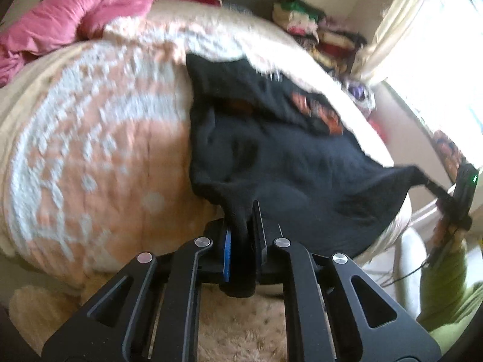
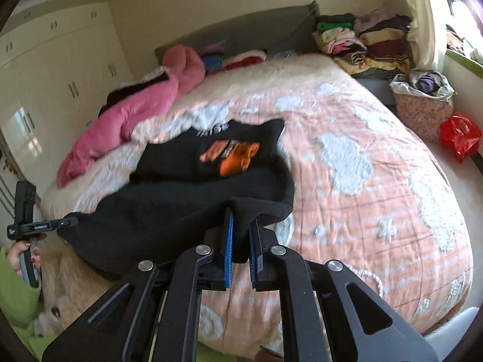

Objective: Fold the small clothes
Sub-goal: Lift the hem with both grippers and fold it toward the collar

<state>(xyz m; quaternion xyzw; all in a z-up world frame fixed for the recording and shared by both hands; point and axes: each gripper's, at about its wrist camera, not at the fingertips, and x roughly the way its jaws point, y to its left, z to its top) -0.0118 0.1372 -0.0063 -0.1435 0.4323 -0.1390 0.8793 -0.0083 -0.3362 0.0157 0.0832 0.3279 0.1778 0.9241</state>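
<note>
At the far left of the right wrist view a wall of cream wardrobe doors (image 2: 60,69) runs along the side of the bed (image 2: 377,181), close to its left edge. A pink padded jacket (image 2: 132,114) lies along that edge up toward the grey headboard (image 2: 241,30).

The left gripper (image 2: 71,220) reaches in from the lower left of that view, held by a hand (image 2: 25,252) in a green sleeve; its fingers are closed on a bunched corner of the black sweatshirt (image 2: 169,205). In its own view the left gripper (image 1: 241,232) pinches a gathered fold of the black sweatshirt (image 1: 286,157) tight between the blue-lined pads, with no gap showing.

The sweatshirt sits on the near half of the peach and white quilt, stretched between the two grippers along the bed's near edge, its orange print (image 2: 232,157) facing up on the part lying farther in. The right gripper (image 2: 240,241) clamps the other corner of the hem, jaws narrowed onto a thick roll of cloth. It also shows at the right margin of the left view, right gripper (image 1: 428,184), pulling the fabric to a taut point.

Right of the garment the quilt is bare to the bed's right edge. Beyond that edge stand folded clothes stacks (image 2: 362,42), a floral basket (image 2: 422,111) and a red bag (image 2: 459,135), near a curtained window.
</note>
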